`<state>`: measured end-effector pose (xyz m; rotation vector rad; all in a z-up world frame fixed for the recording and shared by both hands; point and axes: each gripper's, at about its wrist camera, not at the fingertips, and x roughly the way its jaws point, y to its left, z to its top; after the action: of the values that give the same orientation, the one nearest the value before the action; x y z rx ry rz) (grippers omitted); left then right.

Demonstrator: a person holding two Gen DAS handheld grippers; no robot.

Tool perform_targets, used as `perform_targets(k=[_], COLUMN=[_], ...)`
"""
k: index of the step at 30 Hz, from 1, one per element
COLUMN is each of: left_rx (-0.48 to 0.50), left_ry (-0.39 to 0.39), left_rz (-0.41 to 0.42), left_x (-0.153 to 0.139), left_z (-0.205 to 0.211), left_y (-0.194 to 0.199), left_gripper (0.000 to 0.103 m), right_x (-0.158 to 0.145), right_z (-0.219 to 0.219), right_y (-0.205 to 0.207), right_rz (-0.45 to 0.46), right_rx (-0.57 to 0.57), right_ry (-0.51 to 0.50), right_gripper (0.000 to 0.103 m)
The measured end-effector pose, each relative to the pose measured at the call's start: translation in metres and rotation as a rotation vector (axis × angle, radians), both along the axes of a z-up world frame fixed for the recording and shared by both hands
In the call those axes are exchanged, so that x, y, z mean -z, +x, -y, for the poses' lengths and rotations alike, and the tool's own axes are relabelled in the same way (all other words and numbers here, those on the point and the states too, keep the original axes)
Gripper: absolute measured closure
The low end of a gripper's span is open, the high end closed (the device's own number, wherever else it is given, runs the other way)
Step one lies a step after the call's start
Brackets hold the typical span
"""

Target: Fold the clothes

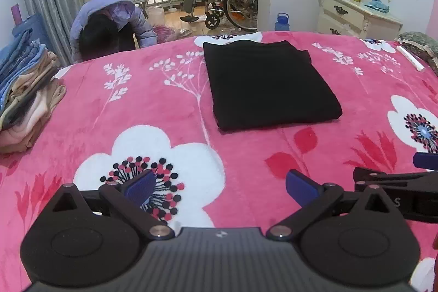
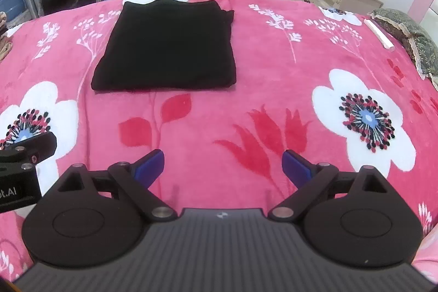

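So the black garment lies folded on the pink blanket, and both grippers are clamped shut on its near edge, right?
Not quite. The black garment does lie folded on the pink blanket, but neither gripper touches it. The left gripper and the right gripper are both open and empty, held short of the near edge. Each wrist view shows only blanket between its own fingers.

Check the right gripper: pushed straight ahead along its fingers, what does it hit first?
The right gripper is open, nothing between its fingers. It points slightly down across the pink blanket, so it would probably graze bare blanket first. If it clears that, the folded black garment lies ahead, a bit left of centre. Depth is unclear.
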<state>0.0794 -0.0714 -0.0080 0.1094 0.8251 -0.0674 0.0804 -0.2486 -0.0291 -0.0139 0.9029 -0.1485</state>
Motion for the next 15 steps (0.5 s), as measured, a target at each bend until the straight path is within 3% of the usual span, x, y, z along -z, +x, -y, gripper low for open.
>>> perform_targets(k=[15], left_rx=[-0.017], left_ry=[0.012], left_rz=[-0.005], left_x=[0.0041], left_z=[-0.0049], left_y=[0.0003], left_gripper=[0.001], right_x=[0.0018], right_z=[-0.0039], right_y=[-0.0009], right_rz=[-0.008], right_rx=[-0.006], right_ry=[-0.001], right_gripper=[0.010])
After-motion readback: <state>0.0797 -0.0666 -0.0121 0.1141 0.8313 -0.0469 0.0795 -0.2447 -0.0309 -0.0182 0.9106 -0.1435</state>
